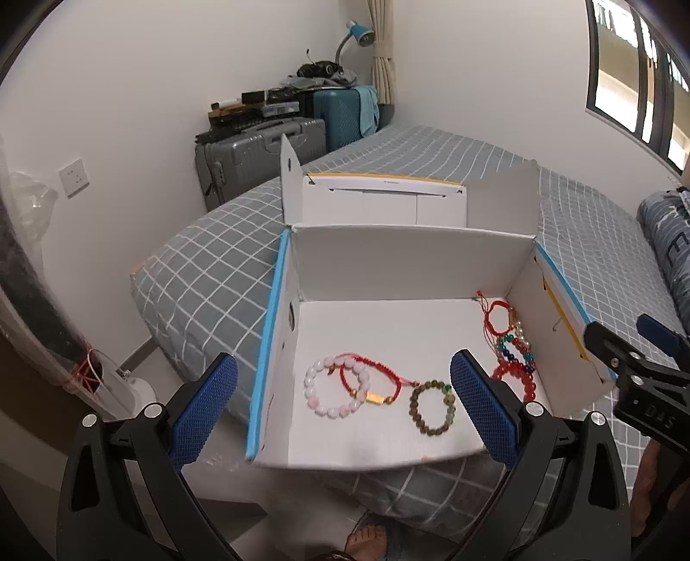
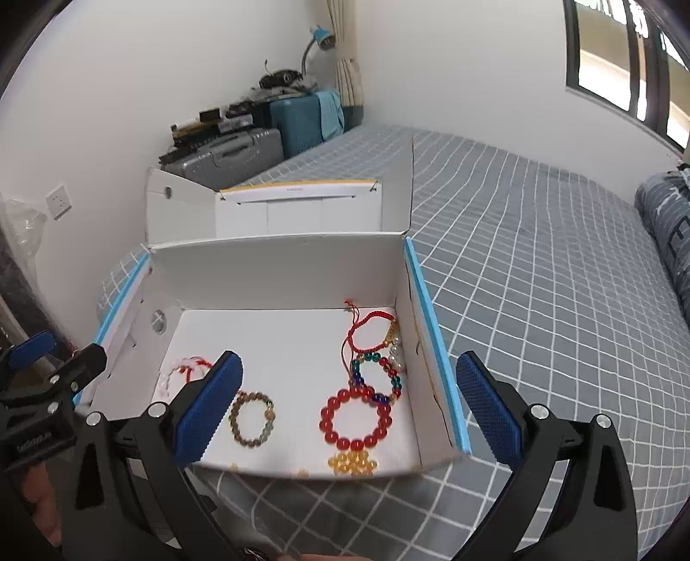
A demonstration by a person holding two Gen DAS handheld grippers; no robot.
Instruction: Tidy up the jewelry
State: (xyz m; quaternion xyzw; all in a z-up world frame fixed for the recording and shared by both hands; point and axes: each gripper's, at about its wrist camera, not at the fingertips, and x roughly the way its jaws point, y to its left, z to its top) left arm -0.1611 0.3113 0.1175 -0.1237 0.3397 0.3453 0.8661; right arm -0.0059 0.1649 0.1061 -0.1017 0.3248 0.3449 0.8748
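White cardboard walls frame the scene: an open shoebox with blue-edged sides sits on a bed covered in grey checked fabric, its lid standing upright at the far side, centre of both frames. Bracelets lie scattered on the box floor. In the left wrist view, a pink bead bracelet rests at lower centre, overlapped by a red cord bracelet with a gold bar; just right of them lies a brown bead bracelet. In the right wrist view, a large red bead bracelet sits at lower centre, touching a multicoloured bead bracelet above it, with a second red cord bracelet near the box's right wall. Yellow beads show against the near wall, partly hidden by its edge.

Both tools hover before the box's near side, holding nothing. The left gripper has its blue-padded fingers spread wide, one outside the box's left wall. The right gripper is likewise spread wide apart, its right finger outside the right wall. Suitcases stand against the wall at upper centre, beneath a blue desk lamp.
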